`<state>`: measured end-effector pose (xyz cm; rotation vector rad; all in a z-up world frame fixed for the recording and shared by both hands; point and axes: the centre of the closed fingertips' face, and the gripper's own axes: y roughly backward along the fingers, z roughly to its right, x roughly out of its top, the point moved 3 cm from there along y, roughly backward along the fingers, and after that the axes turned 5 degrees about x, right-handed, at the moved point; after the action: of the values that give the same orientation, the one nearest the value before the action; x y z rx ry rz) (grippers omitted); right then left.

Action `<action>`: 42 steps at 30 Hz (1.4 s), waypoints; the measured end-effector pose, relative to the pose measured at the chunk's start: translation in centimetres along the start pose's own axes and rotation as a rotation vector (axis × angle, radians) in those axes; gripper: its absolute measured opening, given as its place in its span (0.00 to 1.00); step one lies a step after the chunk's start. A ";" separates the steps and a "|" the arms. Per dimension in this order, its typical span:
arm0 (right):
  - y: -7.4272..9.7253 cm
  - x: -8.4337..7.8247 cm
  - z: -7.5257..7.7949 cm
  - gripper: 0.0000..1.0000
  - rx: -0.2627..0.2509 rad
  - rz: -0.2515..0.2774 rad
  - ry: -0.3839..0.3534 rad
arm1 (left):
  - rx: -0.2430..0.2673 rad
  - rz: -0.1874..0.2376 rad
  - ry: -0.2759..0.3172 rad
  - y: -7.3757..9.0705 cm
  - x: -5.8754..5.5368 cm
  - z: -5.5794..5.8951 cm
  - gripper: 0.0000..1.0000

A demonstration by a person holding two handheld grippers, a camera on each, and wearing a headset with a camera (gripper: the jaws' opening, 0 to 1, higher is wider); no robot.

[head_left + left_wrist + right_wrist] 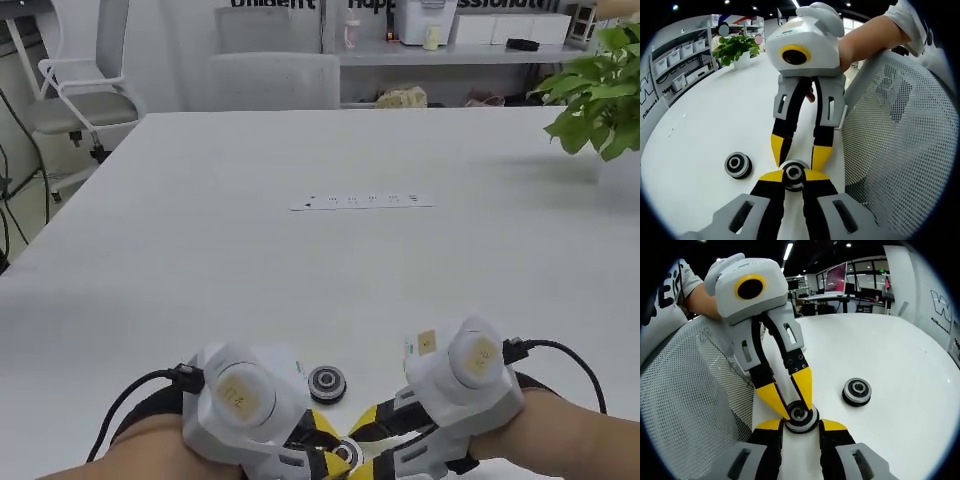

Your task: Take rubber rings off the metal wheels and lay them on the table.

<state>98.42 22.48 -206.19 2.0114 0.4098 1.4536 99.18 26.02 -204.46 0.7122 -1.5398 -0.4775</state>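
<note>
Wheel (347, 452) half-hidden among jaws

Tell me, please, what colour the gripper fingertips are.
Yellow fingertips, clearest in the right gripper view.

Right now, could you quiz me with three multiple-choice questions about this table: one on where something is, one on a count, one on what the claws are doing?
1. Where is the loose wheel? A gripped in a claw; B lying on the table; C hanging in the air.
2. How many wheels are there? A one; B four; C two.
3. What grips the other wheel? A both claws; B one claw; C nothing.
Answers: 1 B, it rests flat there; 2 C, one loose, one gripped; 3 A, the left claw and the right claw both close on it.
</note>
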 end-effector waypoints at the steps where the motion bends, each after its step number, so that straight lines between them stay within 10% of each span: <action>1: 0.0 -0.1 0.0 0.26 0.000 -0.003 0.003 | 0.000 0.000 0.000 0.0 0.0 0.0 0.07; 33: 1.2 -0.9 0.0 0.05 -0.002 -0.034 0.060 | 0.001 0.012 0.005 0.0 0.1 0.0 0.07; 42: 1.4 -1.0 0.1 0.00 -0.002 -0.018 -0.030 | 0.004 0.010 0.003 0.0 0.0 0.0 0.07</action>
<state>98.06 20.79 -206.09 2.0205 0.4133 1.4105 99.21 25.97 -204.45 0.7083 -1.5416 -0.4659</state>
